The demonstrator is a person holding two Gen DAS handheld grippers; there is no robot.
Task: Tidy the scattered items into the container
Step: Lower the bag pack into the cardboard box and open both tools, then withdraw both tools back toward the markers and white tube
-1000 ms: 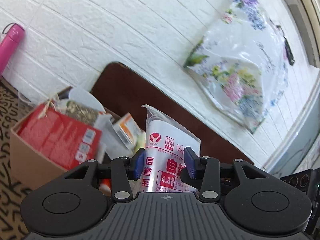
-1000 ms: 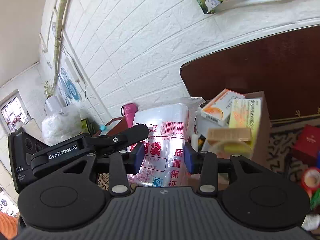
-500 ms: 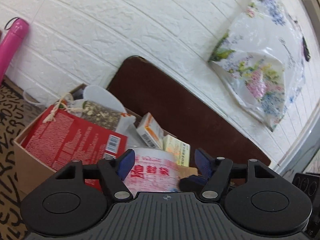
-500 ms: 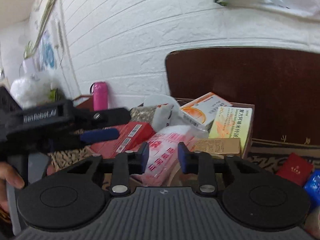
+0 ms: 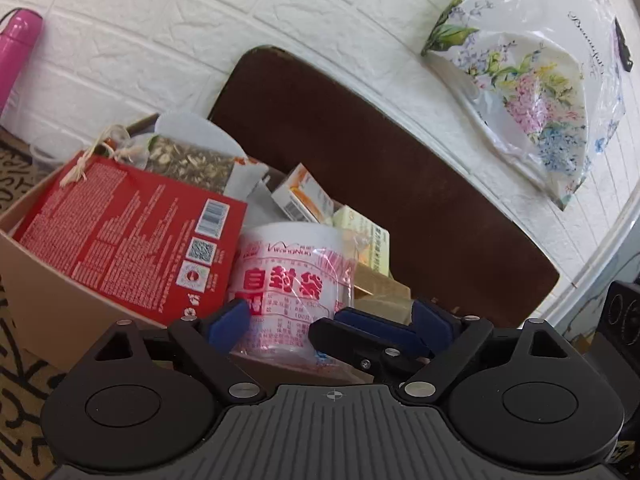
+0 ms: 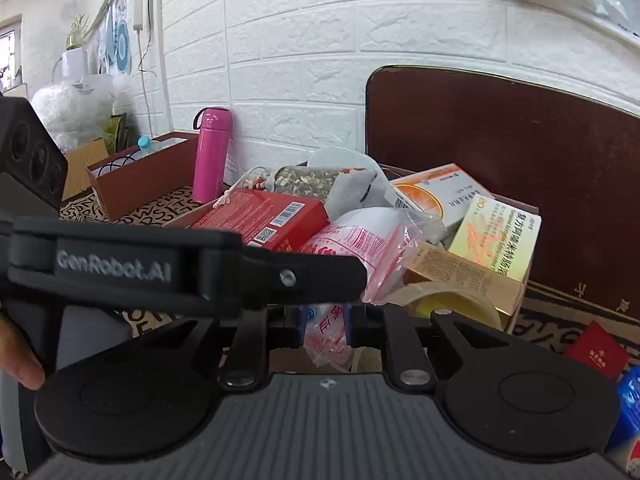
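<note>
A pack of zip bags (image 5: 292, 276), white with red print, lies on its side in the full cardboard box (image 5: 60, 292), between a red box (image 5: 132, 224) and a tan carton. My left gripper (image 5: 329, 318) stands wide, its jaws still opening; its pads flank the pack without touching it. My right gripper (image 6: 326, 326) is closing, its pads pinching the pack's (image 6: 360, 248) loose plastic end. The right gripper's fingers (image 5: 368, 330) show low in the left wrist view. The left gripper's body (image 6: 160, 268) crosses the right wrist view.
The box also holds an orange medicine box (image 6: 436, 192), a yellow-green one (image 6: 496, 240), a tape roll (image 6: 452, 300) and a seed pouch. A pink flask (image 6: 210, 152) and brown tray (image 6: 140, 176) stand left. A small red box (image 6: 596, 354) lies right. A dark board (image 5: 380, 160) leans behind.
The pack, held upright by both grippers, has tipped down into the box. The left jaws have spread off it. The right jaws have narrowed onto its plastic end and rolled level.
</note>
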